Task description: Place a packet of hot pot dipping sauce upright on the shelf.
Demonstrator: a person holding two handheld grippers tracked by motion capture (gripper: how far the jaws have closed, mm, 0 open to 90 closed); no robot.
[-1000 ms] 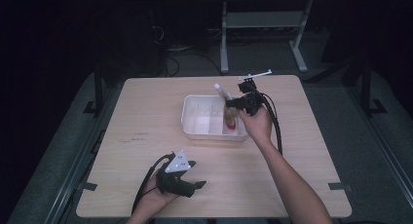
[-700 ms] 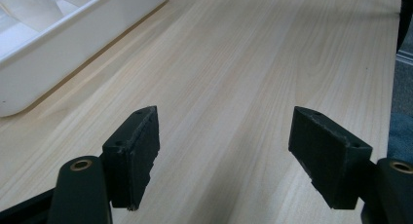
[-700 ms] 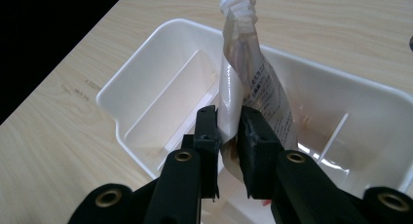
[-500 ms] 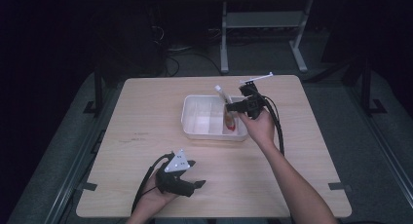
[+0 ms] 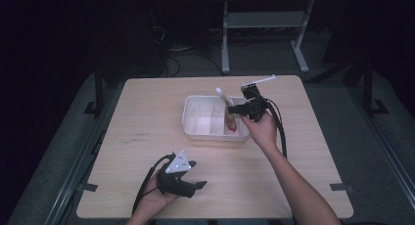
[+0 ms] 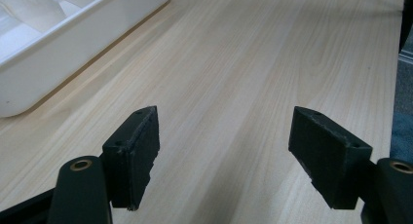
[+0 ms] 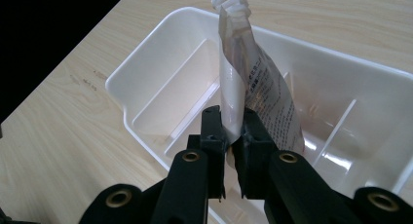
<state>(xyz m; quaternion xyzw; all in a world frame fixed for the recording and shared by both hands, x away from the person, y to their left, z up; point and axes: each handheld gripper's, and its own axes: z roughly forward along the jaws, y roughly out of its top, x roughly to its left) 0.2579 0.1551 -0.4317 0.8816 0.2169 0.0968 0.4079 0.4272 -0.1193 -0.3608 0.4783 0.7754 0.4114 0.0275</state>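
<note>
A clear spouted pouch (image 7: 258, 87) with a white cap and printed text hangs upright over the white divided tray (image 7: 146, 53). My right gripper (image 7: 233, 114) is shut on the pouch's lower edge, and its jaws have just been closing tighter on it. In the high view the pouch (image 5: 226, 102) shows a reddish bottom that reaches into the right compartment of the tray (image 5: 195, 132), with the right gripper (image 5: 232, 109) beside it. My left gripper (image 5: 198, 185) rests near the table's front edge. Its jaws stand wide open over bare wood (image 6: 224, 136).
The tray's near corner (image 6: 48, 73) lies to the upper left in the left gripper view. The right gripper's cable (image 5: 281, 132) trails along the forearm. Bare wooden tabletop (image 5: 147, 112) surrounds the tray. A metal stand (image 5: 264, 24) is on the floor behind the table.
The right gripper and the pouch have sunk slightly toward the tray. The left gripper has stayed where it was.
</note>
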